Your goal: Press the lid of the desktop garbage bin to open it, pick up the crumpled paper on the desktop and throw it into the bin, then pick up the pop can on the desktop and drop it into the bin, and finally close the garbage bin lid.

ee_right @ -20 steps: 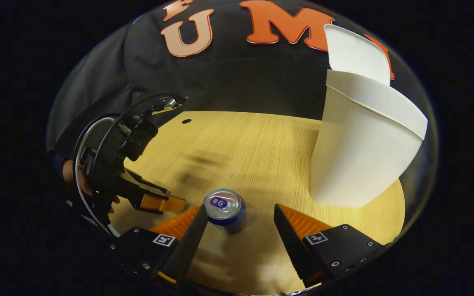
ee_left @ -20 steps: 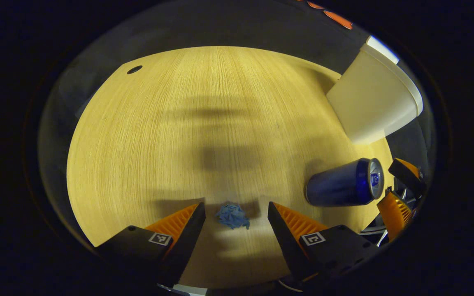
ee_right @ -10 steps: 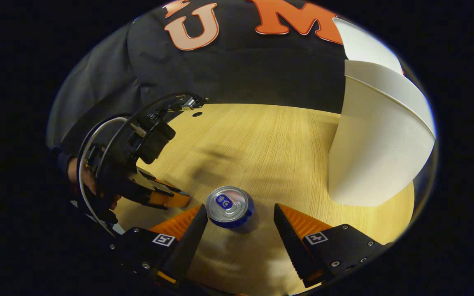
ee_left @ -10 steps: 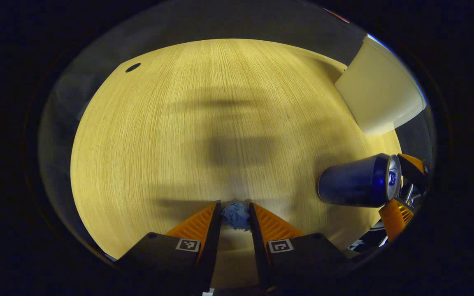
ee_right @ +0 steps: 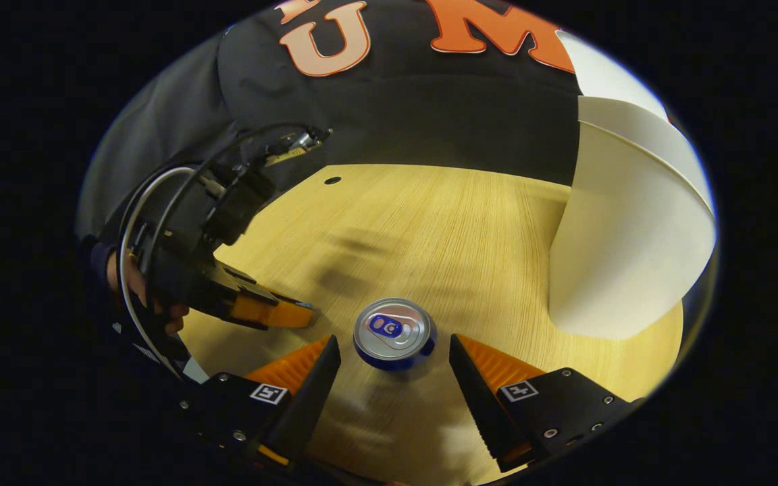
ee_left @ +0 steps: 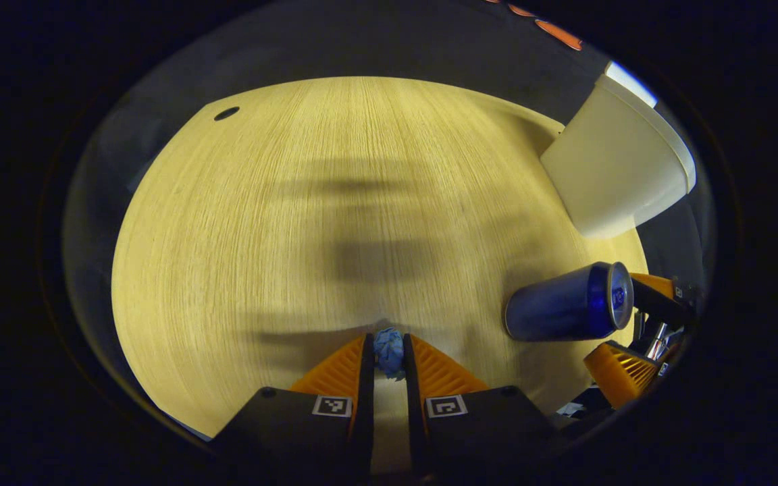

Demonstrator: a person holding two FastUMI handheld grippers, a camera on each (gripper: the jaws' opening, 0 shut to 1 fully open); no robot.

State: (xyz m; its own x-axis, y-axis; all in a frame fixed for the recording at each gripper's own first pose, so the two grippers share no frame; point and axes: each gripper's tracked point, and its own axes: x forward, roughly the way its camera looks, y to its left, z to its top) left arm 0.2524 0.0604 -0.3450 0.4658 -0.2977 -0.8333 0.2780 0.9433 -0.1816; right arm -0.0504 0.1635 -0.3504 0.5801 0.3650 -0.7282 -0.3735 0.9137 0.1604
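In the left gripper view my left gripper (ee_left: pixel 387 349) is shut on the small blue crumpled paper (ee_left: pixel 387 348), low over the wooden desktop (ee_left: pixel 335 202). The blue pop can (ee_left: pixel 564 304) stands to its right, and the white bin (ee_left: pixel 615 169) is farther right with its lid raised. In the right gripper view my right gripper (ee_right: pixel 394 351) is open, its fingers on either side of the upright pop can (ee_right: pixel 394 332) and above it. The white bin (ee_right: pixel 625 229) stands to the right with its lid (ee_right: pixel 605 71) up. The left gripper (ee_right: pixel 288 314) appears at the left, held by a hand (ee_right: pixel 125 283).
A small dark hole (ee_left: pixel 226 113) lies in the desktop near its far left corner. The black cloth wall (ee_right: pixel 429 115) hangs behind the desk. Cables (ee_right: pixel 159 202) loop over the left gripper's body.
My left gripper has gone from open around the paper to shut on it. The right gripper has crept forward, so the can now sits between its fingertips.
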